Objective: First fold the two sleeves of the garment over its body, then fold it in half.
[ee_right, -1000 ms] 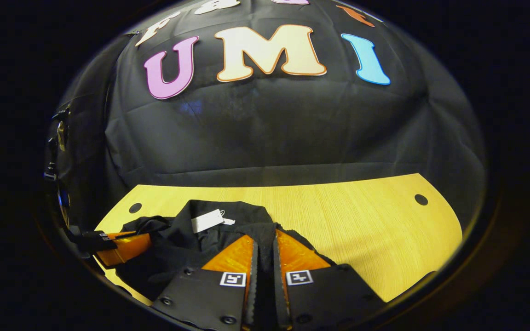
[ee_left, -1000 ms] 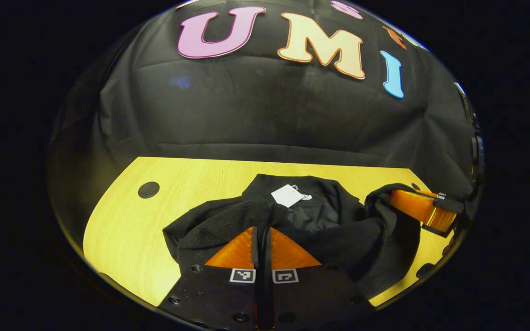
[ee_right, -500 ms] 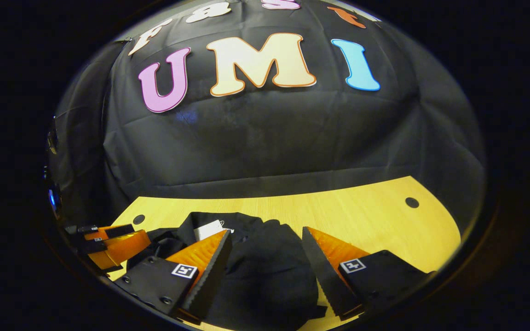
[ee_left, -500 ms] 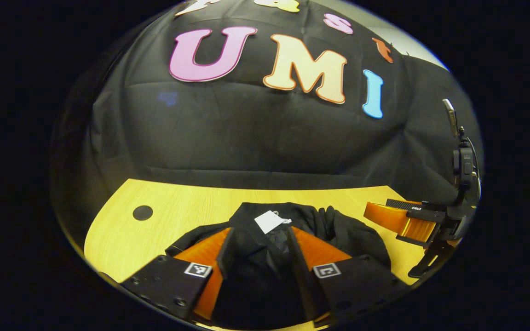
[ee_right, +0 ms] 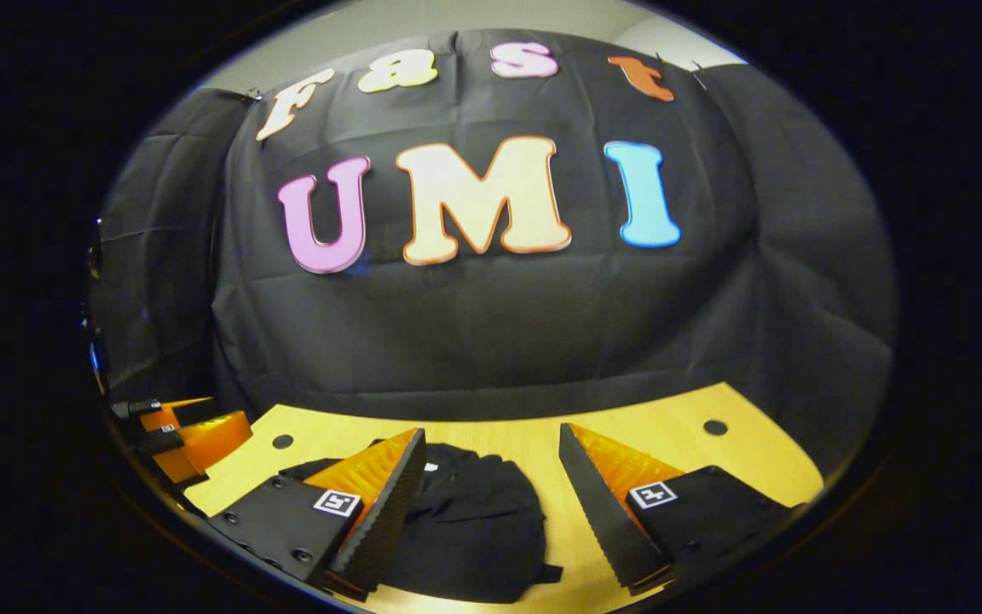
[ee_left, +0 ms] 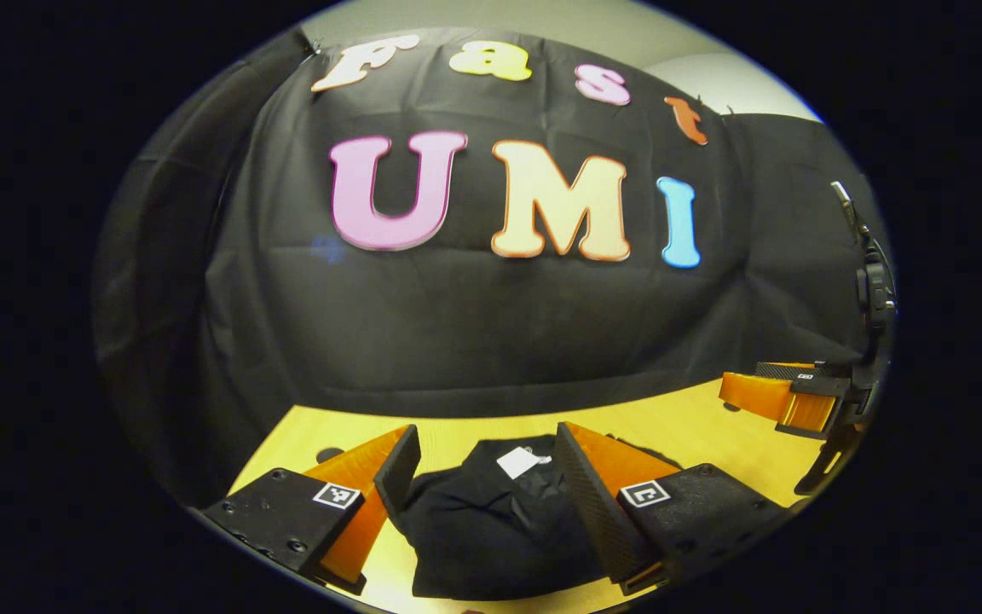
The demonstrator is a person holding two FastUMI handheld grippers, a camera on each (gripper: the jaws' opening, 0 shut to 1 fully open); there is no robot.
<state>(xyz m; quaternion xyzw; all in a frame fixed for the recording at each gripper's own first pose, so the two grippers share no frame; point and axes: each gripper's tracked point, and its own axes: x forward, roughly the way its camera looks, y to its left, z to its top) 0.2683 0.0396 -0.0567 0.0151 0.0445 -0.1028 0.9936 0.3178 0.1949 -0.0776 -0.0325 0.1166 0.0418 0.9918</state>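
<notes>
The garment (ee_left: 491, 529) is a black, folded bundle lying on the near part of the yellow wooden table (ee_left: 678, 426). In the left gripper view a white tag (ee_left: 518, 461) sits on its far top edge. In the right gripper view the garment (ee_right: 470, 529) lies left of centre on the table (ee_right: 713, 460), and a small flap of cloth sticks out at its near right corner.

The left gripper (ee_left: 482, 465) has its fingers spread wide apart, one to each side of the bundle and raised above it; they grip nothing. The right gripper (ee_right: 491, 477) is also spread wide, holding nothing, with its left finger over the garment and its right finger over bare table.

In the left gripper view the right gripper (ee_left: 776, 396) shows far off at the right edge, above the table; from there I cannot tell how its fingers stand. In the right gripper view the left gripper (ee_right: 188, 435) shows at the left edge.

Round dark holes (ee_right: 715, 427) mark the table near its far corners. Behind the table hangs the black cloth wall (ee_right: 491, 341).
</notes>
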